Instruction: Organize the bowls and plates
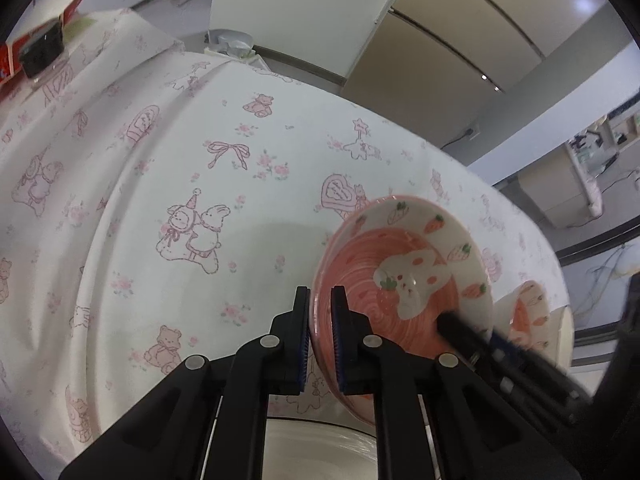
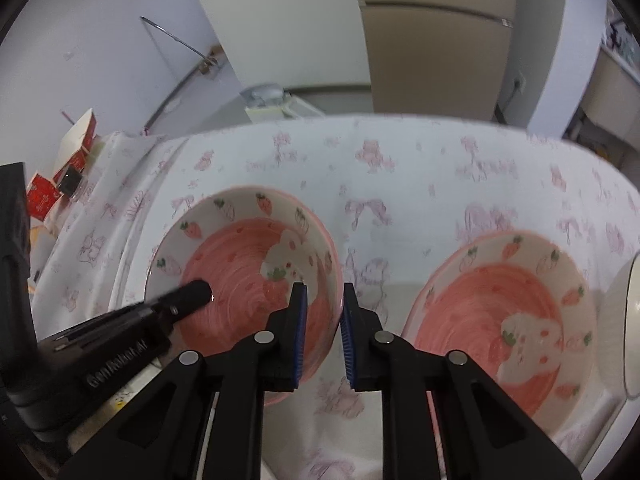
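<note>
While your left hand-held gripper pinches the rim of the strawberry bowl with its jaws closed on the wall, one pad outside and one inside, keep that grip square so the tilted bowl does not twist out. The bowl looks lifted off the cloth-covered desk, towards its near edge. Your right hand-held gripper straddles the opposite rim of the same bowl, but its jaws stand apart and I judge they are not yet clamping; either close them to share the load or draw them clear before you carry.

The second strawberry bowl sits flat on the desk to the right, just beside the held one, and seems the likely place to nest it. Lower the held bowl level and centred, then let go gently; glazed rims chip.

At the far left corner a red box and a dark container sit well apart. A white dish at the right edge crowds the second bowl, and another white plate lies under your left gripper.
</note>
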